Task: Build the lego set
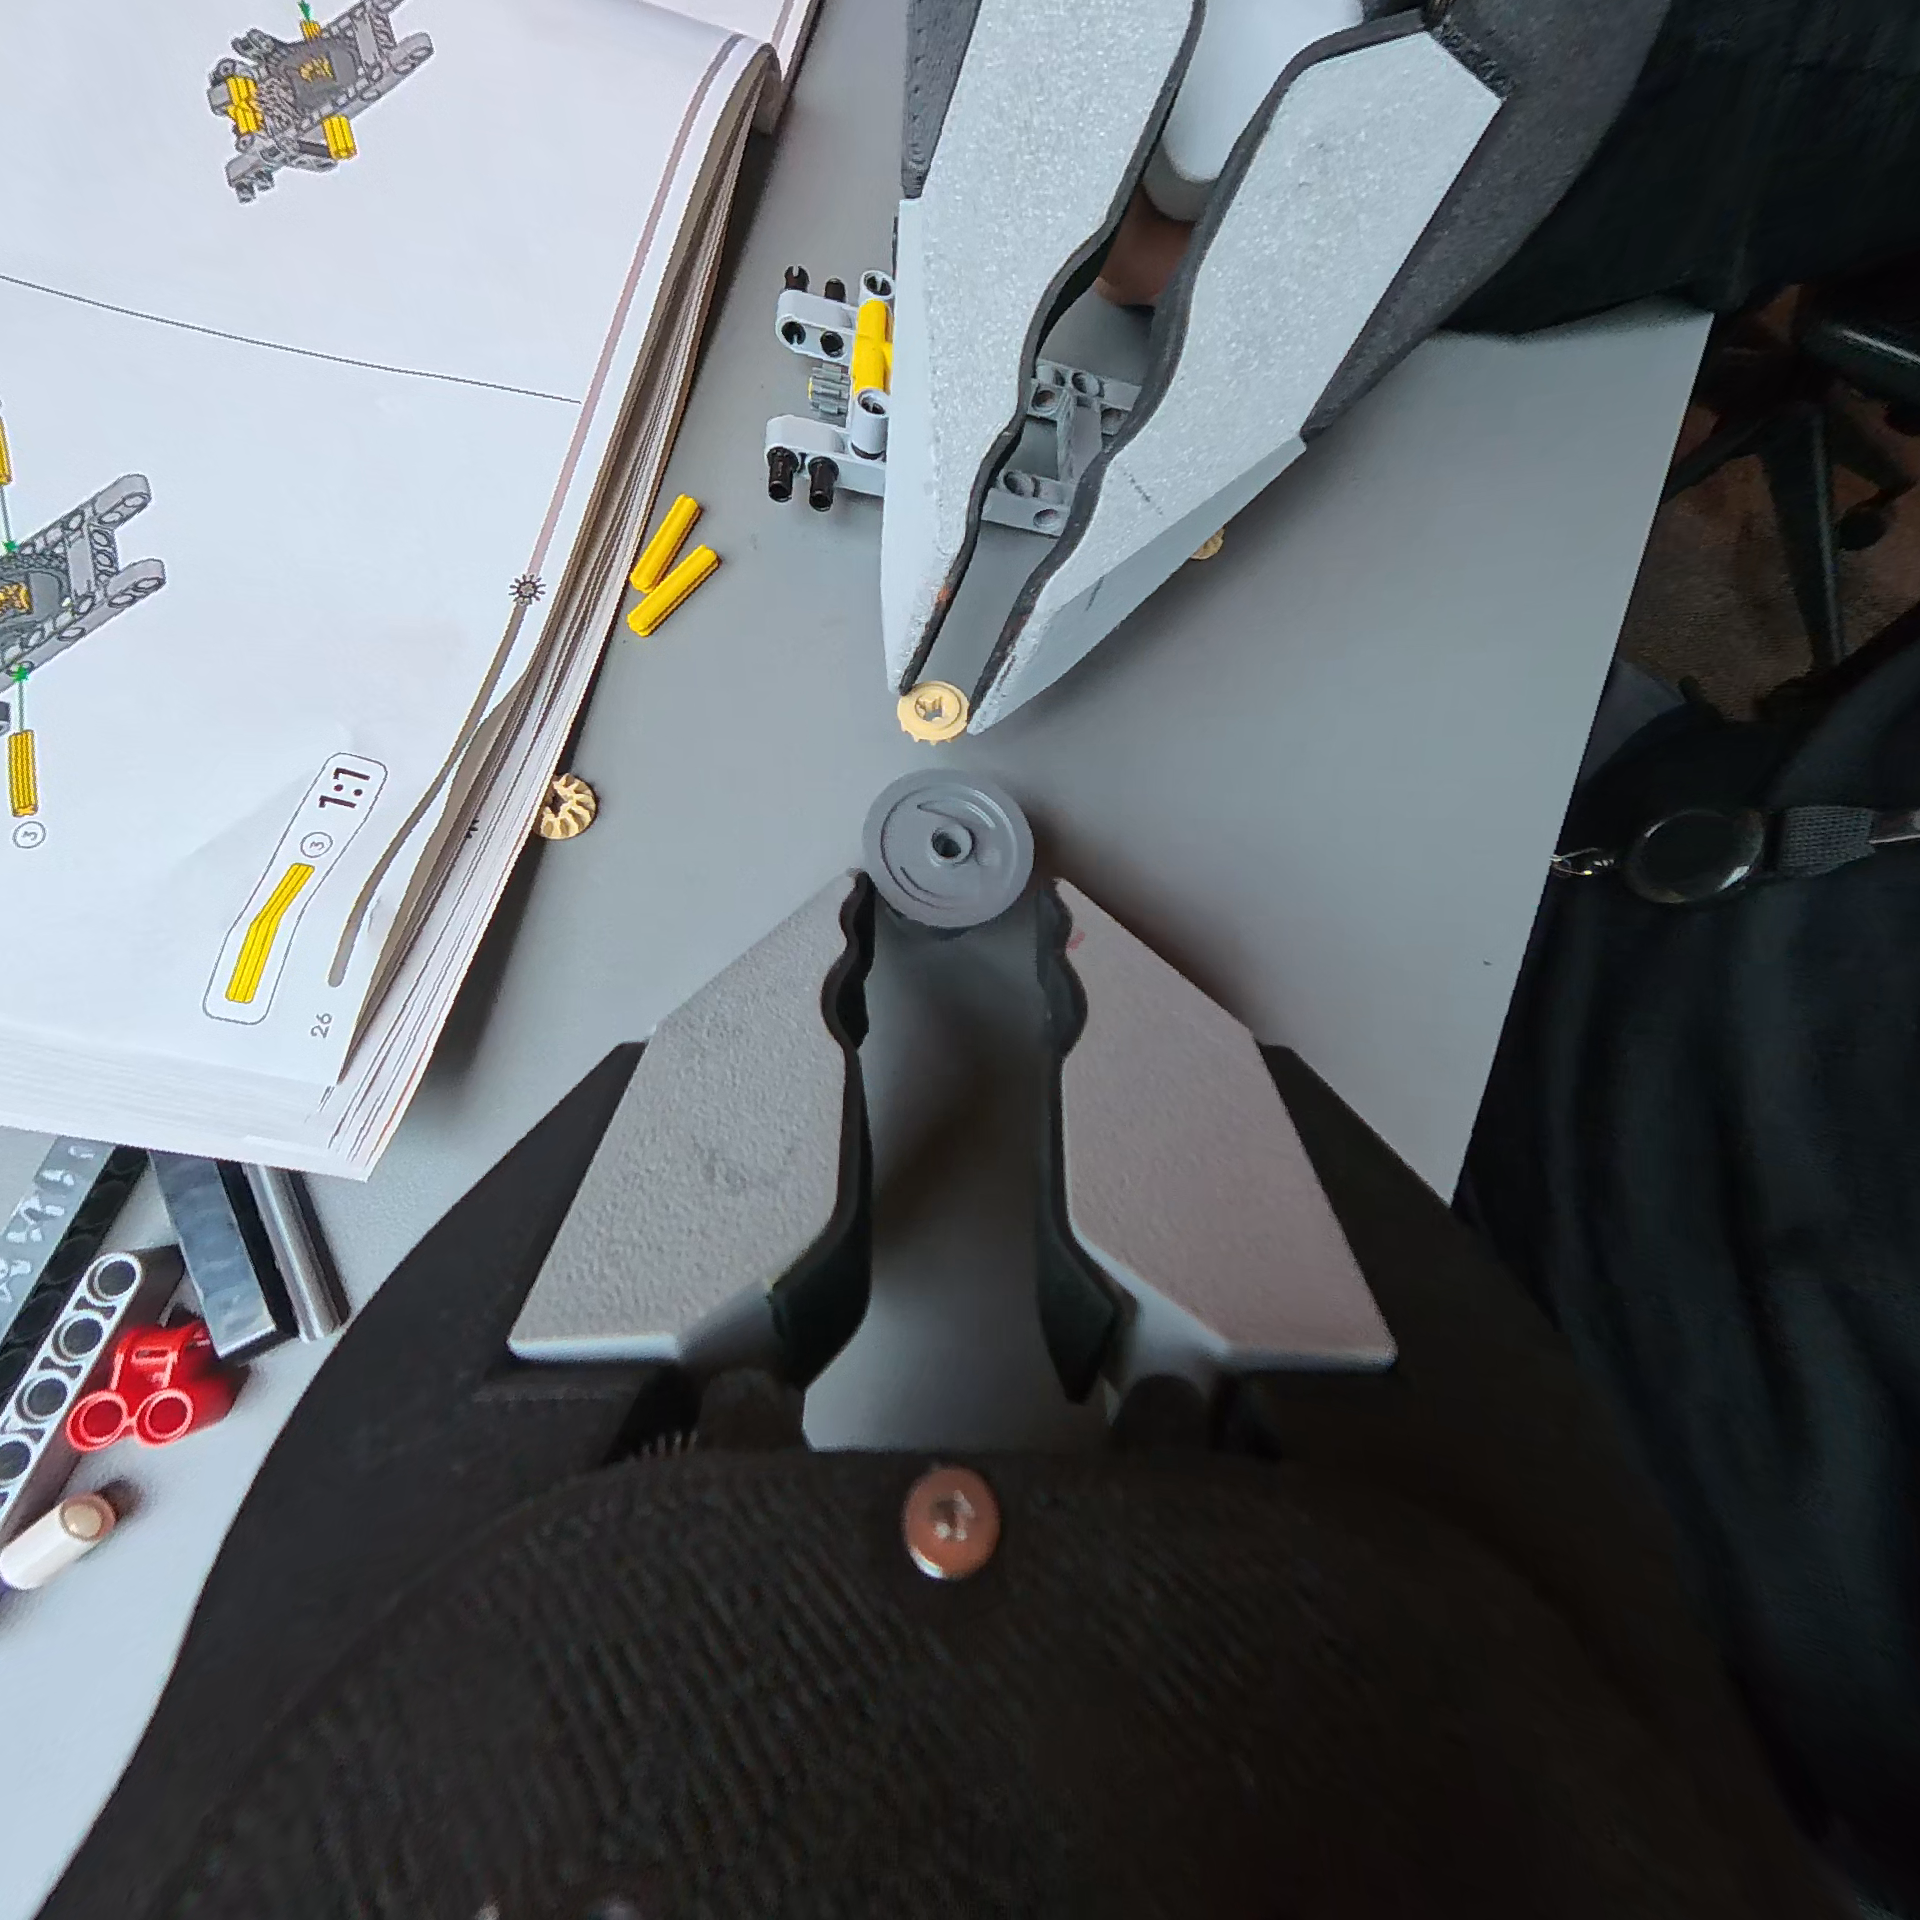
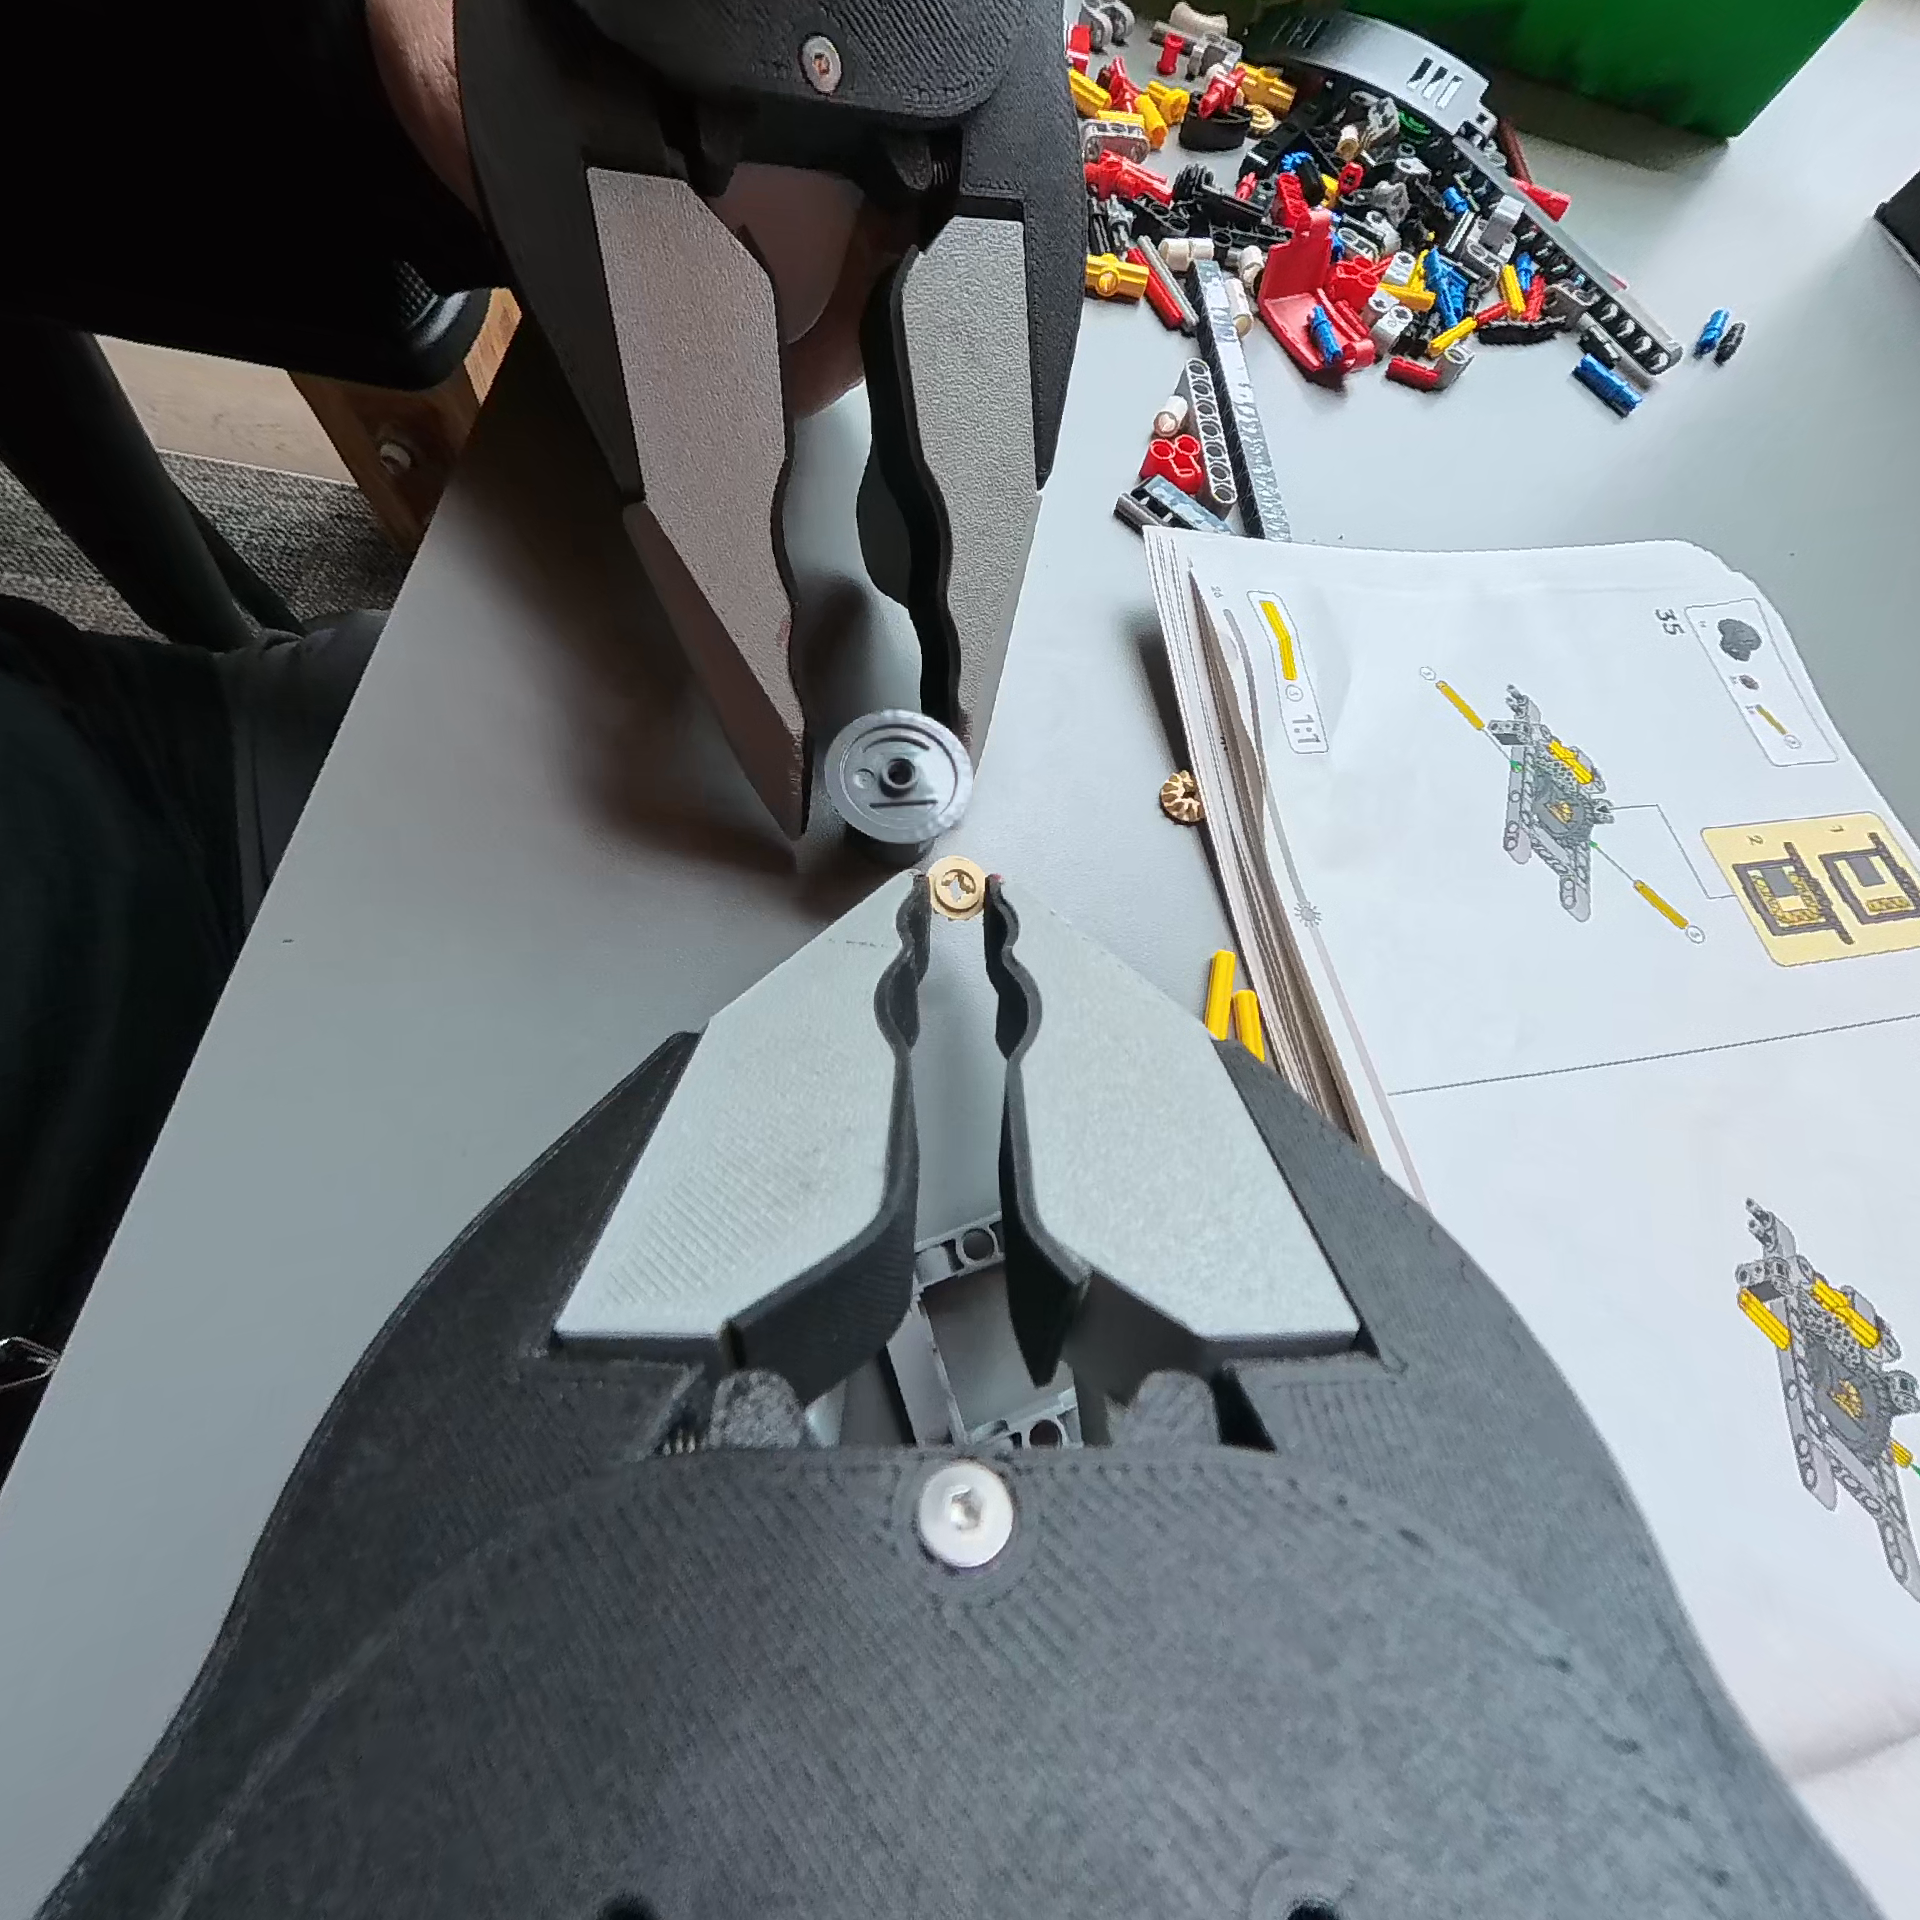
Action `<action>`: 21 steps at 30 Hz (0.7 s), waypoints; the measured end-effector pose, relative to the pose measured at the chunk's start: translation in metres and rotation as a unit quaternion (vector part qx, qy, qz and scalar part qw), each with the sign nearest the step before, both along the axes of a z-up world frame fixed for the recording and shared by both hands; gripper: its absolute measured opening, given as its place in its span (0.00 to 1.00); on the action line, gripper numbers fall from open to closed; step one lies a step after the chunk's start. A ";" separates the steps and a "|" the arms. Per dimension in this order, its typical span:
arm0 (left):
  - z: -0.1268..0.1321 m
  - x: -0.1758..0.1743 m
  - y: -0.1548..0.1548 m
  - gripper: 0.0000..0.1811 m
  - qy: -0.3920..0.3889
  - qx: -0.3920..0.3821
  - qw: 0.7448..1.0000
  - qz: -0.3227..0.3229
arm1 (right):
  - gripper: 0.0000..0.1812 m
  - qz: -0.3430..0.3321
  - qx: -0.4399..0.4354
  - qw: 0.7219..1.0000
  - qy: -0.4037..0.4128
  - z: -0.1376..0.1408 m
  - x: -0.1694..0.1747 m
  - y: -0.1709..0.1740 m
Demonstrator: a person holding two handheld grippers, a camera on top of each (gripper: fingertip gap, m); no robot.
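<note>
Facing tip to tip above the grey bench (image 1: 1299, 831), the left claw (image 1: 948, 888) grips a round dark-grey plastic disc (image 1: 948, 847). The right claw (image 2: 958, 894) pinches a small tan plastic gear (image 2: 957, 886), just beside the disc.

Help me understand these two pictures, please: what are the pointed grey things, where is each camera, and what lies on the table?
They are hand-held grippers, one in each of a person's hands, each with two fingers and a camera looking along them. In the left wrist view, the left gripper holds a round dark grey lego part. The right gripper, seen from its own camera, pinches a small tan gear. The tips face each other closely above the grey table. On it lie an open instruction booklet, two yellow axles, another tan gear, a partly built grey frame and a pile of loose pieces.
</note>
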State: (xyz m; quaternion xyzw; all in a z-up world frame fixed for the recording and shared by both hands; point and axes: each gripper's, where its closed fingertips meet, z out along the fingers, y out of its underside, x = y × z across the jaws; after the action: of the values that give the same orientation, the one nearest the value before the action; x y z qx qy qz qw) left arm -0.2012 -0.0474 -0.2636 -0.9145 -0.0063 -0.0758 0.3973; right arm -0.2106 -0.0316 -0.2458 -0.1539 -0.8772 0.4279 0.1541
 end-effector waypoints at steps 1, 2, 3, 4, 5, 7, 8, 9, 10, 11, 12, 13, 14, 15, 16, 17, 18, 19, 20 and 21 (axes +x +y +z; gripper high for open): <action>0.000 0.000 0.000 0.15 0.000 0.000 1.000 0.000 | 0.04 0.000 0.000 1.000 0.000 0.000 0.000 0.000; 0.000 0.000 0.000 0.16 0.000 0.000 1.000 0.000 | 0.04 0.000 0.000 1.000 0.000 0.000 0.000 0.000; 0.000 0.000 0.000 0.16 0.001 0.000 1.000 0.000 | 0.04 0.000 0.000 1.000 0.000 0.000 0.000 0.000; 0.000 0.000 0.000 0.16 0.001 0.000 1.000 0.000 | 0.04 0.000 0.000 1.000 0.000 0.000 0.000 0.000; 0.000 0.000 0.000 0.16 0.001 0.000 1.000 -0.001 | 0.04 0.000 0.000 1.000 0.000 0.000 0.000 0.000; 0.000 0.000 -0.001 0.15 -0.001 0.000 1.000 0.000 | 0.04 0.000 0.000 1.000 -0.001 0.000 0.000 0.000; 0.000 0.000 -0.001 0.15 -0.001 0.000 1.000 0.000 | 0.04 0.000 0.000 1.000 0.000 0.000 0.000 0.000; 0.000 -0.001 -0.001 0.15 -0.002 0.000 1.000 0.001 | 0.04 0.000 0.000 1.000 0.000 0.000 0.000 0.000; 0.000 -0.001 -0.001 0.15 -0.001 0.000 1.000 0.001 | 0.04 0.000 0.000 1.000 0.000 0.000 0.000 0.000; 0.000 -0.001 -0.001 0.15 -0.001 0.000 1.000 0.001 | 0.04 0.000 -0.001 1.000 0.000 0.000 0.000 0.000; 0.000 -0.001 -0.001 0.15 -0.001 0.000 1.000 0.001 | 0.04 0.000 -0.001 1.000 0.000 0.000 0.000 0.000; 0.000 -0.001 -0.001 0.15 -0.001 0.000 1.000 0.001 | 0.04 0.000 -0.001 1.000 0.000 0.000 0.000 0.000; 0.000 -0.001 -0.001 0.15 0.000 0.000 1.000 0.001 | 0.04 0.000 -0.001 1.000 0.000 0.000 0.000 0.000; 0.000 -0.001 -0.002 0.15 0.000 -0.001 1.000 0.001 | 0.04 0.000 -0.001 1.000 0.000 0.000 0.000 0.000; 0.000 -0.001 -0.002 0.15 0.001 -0.001 1.000 0.000 | 0.04 0.000 -0.001 1.000 0.000 0.000 0.000 0.000; 0.000 -0.001 -0.002 0.15 0.003 -0.001 1.000 0.000 | 0.04 0.000 -0.001 1.000 0.000 0.000 0.000 0.000; 0.000 -0.002 -0.003 0.16 0.004 -0.002 1.000 0.000 | 0.04 0.000 -0.001 1.000 0.000 0.000 0.000 0.000; 0.000 -0.002 -0.003 0.16 0.005 -0.003 1.000 0.000 | 0.04 0.000 -0.001 1.000 0.000 0.000 0.000 0.000; 0.000 -0.002 -0.004 0.17 0.006 -0.004 1.000 0.002 | 0.04 -0.001 -0.001 1.000 0.000 0.000 0.000 0.000; 0.000 -0.003 -0.003 0.20 0.008 -0.005 1.000 0.005 | 0.04 -0.001 -0.001 1.000 0.000 0.000 0.000 0.000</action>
State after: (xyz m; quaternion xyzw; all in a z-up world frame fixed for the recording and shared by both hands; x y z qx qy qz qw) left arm -0.2041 -0.0506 -0.2634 -0.9170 -0.0077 -0.0665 0.3933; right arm -0.2110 -0.0312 -0.2457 -0.1548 -0.8765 0.4289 0.1542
